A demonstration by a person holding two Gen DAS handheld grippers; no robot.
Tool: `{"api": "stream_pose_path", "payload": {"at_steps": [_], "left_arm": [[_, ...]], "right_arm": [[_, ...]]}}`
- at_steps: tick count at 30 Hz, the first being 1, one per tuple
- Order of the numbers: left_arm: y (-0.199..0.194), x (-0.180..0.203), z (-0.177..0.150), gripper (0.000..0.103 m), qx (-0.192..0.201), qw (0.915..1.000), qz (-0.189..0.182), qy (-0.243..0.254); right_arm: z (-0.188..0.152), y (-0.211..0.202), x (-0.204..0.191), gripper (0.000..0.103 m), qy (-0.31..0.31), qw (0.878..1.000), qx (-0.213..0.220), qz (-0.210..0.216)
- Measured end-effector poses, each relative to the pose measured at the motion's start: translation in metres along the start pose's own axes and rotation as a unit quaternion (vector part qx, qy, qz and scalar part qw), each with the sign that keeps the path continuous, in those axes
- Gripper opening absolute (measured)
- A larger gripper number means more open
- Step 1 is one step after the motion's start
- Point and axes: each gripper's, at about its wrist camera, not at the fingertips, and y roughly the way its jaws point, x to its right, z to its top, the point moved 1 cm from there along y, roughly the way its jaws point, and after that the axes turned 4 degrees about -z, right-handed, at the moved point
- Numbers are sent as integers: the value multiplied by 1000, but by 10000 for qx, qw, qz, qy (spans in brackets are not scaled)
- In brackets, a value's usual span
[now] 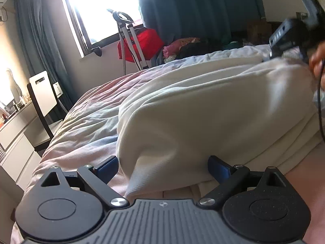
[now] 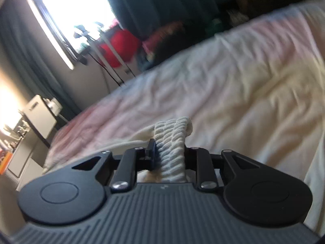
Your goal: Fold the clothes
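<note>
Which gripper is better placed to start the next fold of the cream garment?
Probably right: the right gripper is shut on the garment's ribbed edge, while the left gripper stands open around loose cloth.

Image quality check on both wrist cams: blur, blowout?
Left wrist: window blown out, garment fairly sharp, right claw smeared at the edge. Right wrist: whole room motion-blurred, window clipped white; only the ribbed fabric in the claw stays crisp.

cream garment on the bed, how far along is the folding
Early. Done: no neat fold shows yet; the cream garment lies bunched on the bed. In hand: the right gripper pinches its ribbed edge, while the left gripper stands open around a fold of cloth. Left: the folding itself.
</note>
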Motion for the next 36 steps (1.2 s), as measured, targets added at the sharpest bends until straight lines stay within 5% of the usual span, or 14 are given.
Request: {"api": "stream_pose_path", "payload": {"at_steps": [3,5,10,14,23,27,31,36], "left_arm": [[3,-2,1,97,-13,10000,-41,-76],[3,-4,1,97,-20,9998,-78,-159],[2,-9,2,97,71,9986,-252,-465],[3,-16,4,98,132,9965,-336,-751],[-4,-28,0,98,95,9925,-378,-1157],[-5,-34,-1,98,15,9898,-405,-1369],[-2,-36,-1,98,-25,9890,-387,-1429],[-1,-39,-2,98,-85,9863,-431,-1589]], "right_arm": [[-2,1,9,32,42,9999,13,148],[-2,-6,8,59,21,9999,111,18],[-8,-26,-7,82,-522,9983,213,131],[-16,-46,-13,83,-642,9979,26,-40],[-41,-73,20,83,812,9914,-1024,50],[-52,-68,13,83,309,9909,-1307,-8],[-56,-58,19,100,468,9891,-1392,-87],[-64,-40,23,103,674,9822,-1673,529]]}}
